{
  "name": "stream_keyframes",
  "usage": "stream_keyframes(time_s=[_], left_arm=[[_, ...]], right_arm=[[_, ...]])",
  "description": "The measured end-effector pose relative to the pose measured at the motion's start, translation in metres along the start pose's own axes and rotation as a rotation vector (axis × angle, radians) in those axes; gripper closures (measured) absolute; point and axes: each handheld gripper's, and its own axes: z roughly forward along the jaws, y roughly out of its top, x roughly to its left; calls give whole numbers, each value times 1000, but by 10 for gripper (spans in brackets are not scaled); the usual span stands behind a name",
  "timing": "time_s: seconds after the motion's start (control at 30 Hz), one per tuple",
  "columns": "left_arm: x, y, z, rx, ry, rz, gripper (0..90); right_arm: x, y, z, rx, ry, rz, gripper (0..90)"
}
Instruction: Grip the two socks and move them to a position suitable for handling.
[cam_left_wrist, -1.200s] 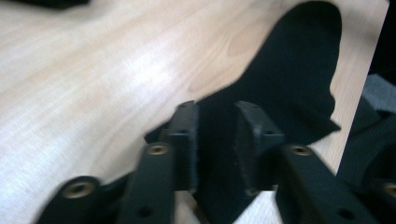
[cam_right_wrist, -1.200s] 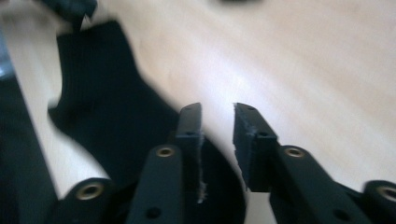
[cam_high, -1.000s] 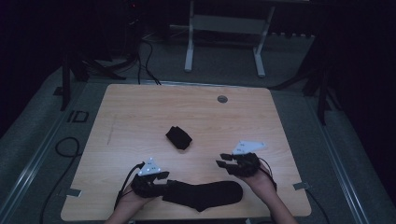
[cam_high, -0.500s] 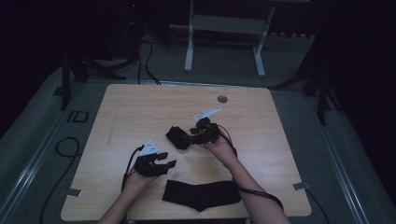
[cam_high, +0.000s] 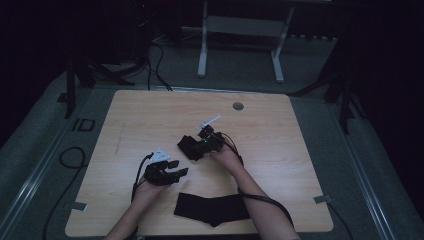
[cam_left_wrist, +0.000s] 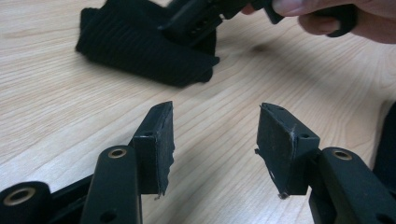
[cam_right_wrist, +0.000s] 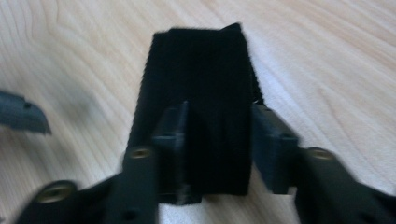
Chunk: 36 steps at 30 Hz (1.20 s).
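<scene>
A folded black sock (cam_high: 188, 148) lies mid-table; it also shows in the left gripper view (cam_left_wrist: 140, 46). My right gripper (cam_high: 198, 144) has reached it from the right. In the right gripper view its jaws (cam_right_wrist: 219, 135) have just been closing, and the sock (cam_right_wrist: 205, 70) fills the gap between them, with both pads against the cloth. My left gripper (cam_high: 176, 168) rests lower left of it, open, with bare wood between its pads (cam_left_wrist: 215, 126). A second black sock (cam_high: 212, 207) lies flat near the front edge.
The wooden table (cam_high: 150, 115) has a round grommet (cam_high: 238, 106) near its far edge. The gripper cables trail off the front edge. A metal stand (cam_high: 240, 30) is on the dark floor beyond the table.
My right gripper has left the flat sock's right end and travelled up and left to the folded sock. My left gripper has drawn a little away from the flat sock's left end.
</scene>
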Motion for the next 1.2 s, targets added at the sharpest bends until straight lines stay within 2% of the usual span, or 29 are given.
stream_keyframes(time_s=[0.03,0.1,0.27,0.3,0.4,0.43,0.47,0.5,0.53,0.57,0.7,0.73,0.83,0.9,0.97,1.13,1.2], left_arm=[[1,0,-1,-4,2,-6,470],[3,0,-2,-10,6,-10,470],[3,2,-3,-17,4,-28,470],[3,3,-3,-20,7,-24,470],[2,4,-3,-29,9,-25,470],[2,4,-3,-34,12,-25,463],[1,5,-3,-42,9,-28,463],[0,5,-2,-45,9,-28,430],[0,6,-2,-45,15,-23,430],[-1,6,-2,-54,18,-20,425],[-2,10,-3,-82,34,-21,411],[-2,11,-2,-81,43,-17,411],[-2,12,-1,-80,50,-26,411],[-2,12,0,-87,79,-19,398],[-2,12,0,-102,78,-26,395],[-9,15,5,-110,110,21,364],[-10,17,5,-132,113,12,363]], right_arm=[[2,-1,-3,-6,-11,-12,825],[4,-1,-9,-33,-5,-17,847],[9,-1,-21,-66,1,-34,850],[13,2,-36,-109,21,-37,850],[15,3,-47,-142,47,-38,850],[17,5,-58,-171,66,-37,850],[17,5,-58,-171,66,-37,850],[18,6,-69,-198,89,-20,850],[18,6,-69,-198,89,-20,850],[18,7,-79,-224,108,-10,849],[19,7,-88,-249,138,-5,849],[21,7,-96,-268,157,-5,849],[23,7,-100,-279,166,-13,849],[26,7,-106,-287,174,-22,849],[28,7,-108,-297,199,-14,849],[34,9,-116,-318,223,-27,848],[36,10,-119,-331,238,-29,849]])
